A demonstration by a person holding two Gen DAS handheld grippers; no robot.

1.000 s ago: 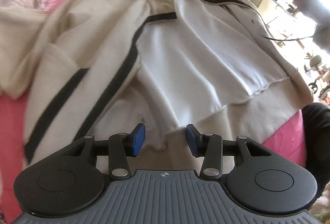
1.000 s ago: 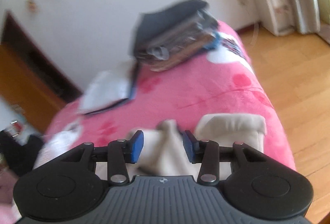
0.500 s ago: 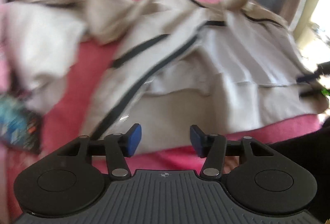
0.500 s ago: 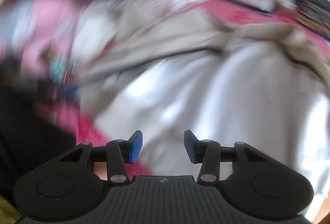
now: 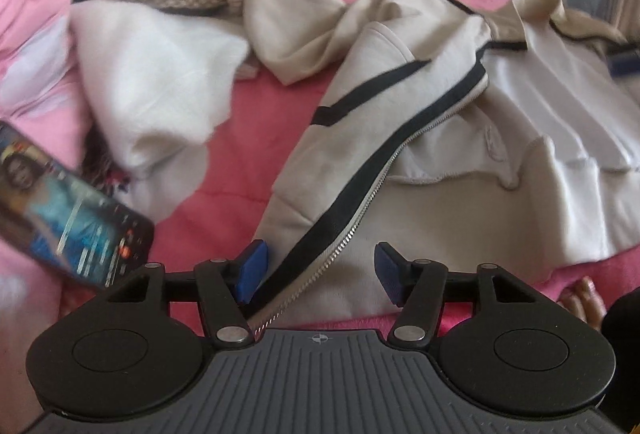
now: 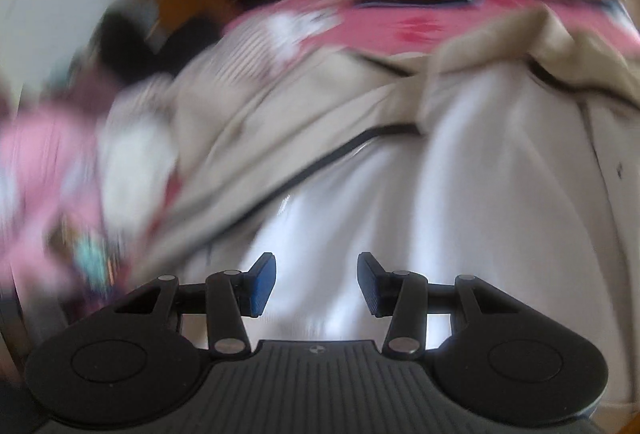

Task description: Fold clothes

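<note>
Left gripper (image 5: 318, 272) spread wide over beige jacket (image 5: 344, 170) hem and zipper (image 5: 352, 218); right gripper (image 6: 316, 284) likewise agape above white lining (image 6: 460, 202).

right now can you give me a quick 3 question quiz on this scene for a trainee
1. True or false: the left gripper is shut on the beige jacket.
2. Multiple choice: what lies on the pink blanket to the left of the jacket's zipper in the left wrist view? A) a lit phone B) a pair of scissors C) a coat hanger
3. Fill in: the trim running beside the zipper teeth is ____ in colour.

Key:
1. False. Its jaws stand open, with the jacket's zipper edge between them; the right gripper is open too.
2. A, the phone, screen lit.
3. Black.
</note>
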